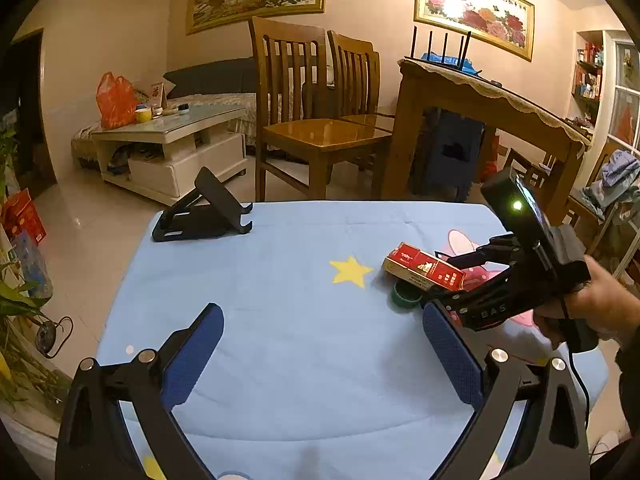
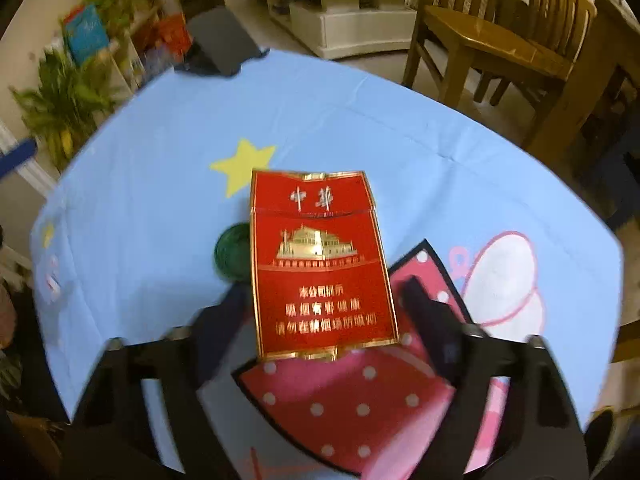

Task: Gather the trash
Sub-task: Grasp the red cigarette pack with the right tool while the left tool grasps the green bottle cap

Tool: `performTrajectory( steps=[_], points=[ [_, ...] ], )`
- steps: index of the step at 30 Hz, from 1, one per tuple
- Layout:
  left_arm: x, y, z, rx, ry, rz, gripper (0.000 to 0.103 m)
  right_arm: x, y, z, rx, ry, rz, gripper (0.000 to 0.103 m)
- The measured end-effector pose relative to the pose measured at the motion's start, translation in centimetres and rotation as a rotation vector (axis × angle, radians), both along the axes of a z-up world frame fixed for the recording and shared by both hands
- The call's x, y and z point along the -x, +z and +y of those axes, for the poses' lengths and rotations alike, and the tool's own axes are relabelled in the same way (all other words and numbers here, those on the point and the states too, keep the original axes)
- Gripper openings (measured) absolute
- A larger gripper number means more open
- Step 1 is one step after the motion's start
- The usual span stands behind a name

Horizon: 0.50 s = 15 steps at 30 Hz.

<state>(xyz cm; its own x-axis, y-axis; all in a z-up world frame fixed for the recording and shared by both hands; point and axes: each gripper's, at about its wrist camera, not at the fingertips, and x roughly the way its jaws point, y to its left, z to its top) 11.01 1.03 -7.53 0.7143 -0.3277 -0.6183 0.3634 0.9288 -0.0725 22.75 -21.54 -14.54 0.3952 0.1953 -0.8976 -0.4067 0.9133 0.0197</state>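
Right gripper straddles the red cigarette pack, jaws spread around its lower half, one finger at each long edge; whether the pads already press the sides I cannot tell, the right wrist view is blurred there, so I call it not yet gripped. Left gripper hangs wide open over bare blue tablecloth, nothing between its blue pads. Pack sits on the cloth just by the yellow star print, tilted, one end propped on a small green cap that peeks out beside it; in the right wrist view the cap shows at the pack's left edge. Pink dotted print lies under the right fingers. Person's hand holds the right tool at the table's right side. Black phone stand sits at the far left corner of the cloth, well apart. Progress, judged: early. Nothing collected yet as far as shown; pack and cap both lie on the table, no bin or bag for trash is clearly in view. Left to do: close on pack, lift, drop it off, then get the cap.
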Motion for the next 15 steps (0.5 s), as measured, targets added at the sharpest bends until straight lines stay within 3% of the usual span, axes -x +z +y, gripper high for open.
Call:
performTrajectory(
  steps=[3, 6, 11, 15],
  points=[
    [-0.1, -0.1, 0.0, -0.007, 0.007, 0.005, 0.096, 2.0, 0.2, 1.5, 0.073, 0.033, 0.000, 0.058],
    [-0.2, -0.2, 0.2, -0.006, 0.014, 0.011, 0.096, 4.4, 0.4, 1.5, 0.069, -0.006, -0.020, 0.058],
    [-0.3, -0.4, 0.0, -0.014, 0.015, 0.018, 0.096, 9.5, 2.7, -1.8, -0.082, -0.142, -0.087, 0.058],
    [-0.3, -0.7, -0.7, -0.035, 0.011, 0.020, 0.096, 13.5, 4.8, -6.7, -0.288, -0.302, -0.148, 0.058]
  ],
)
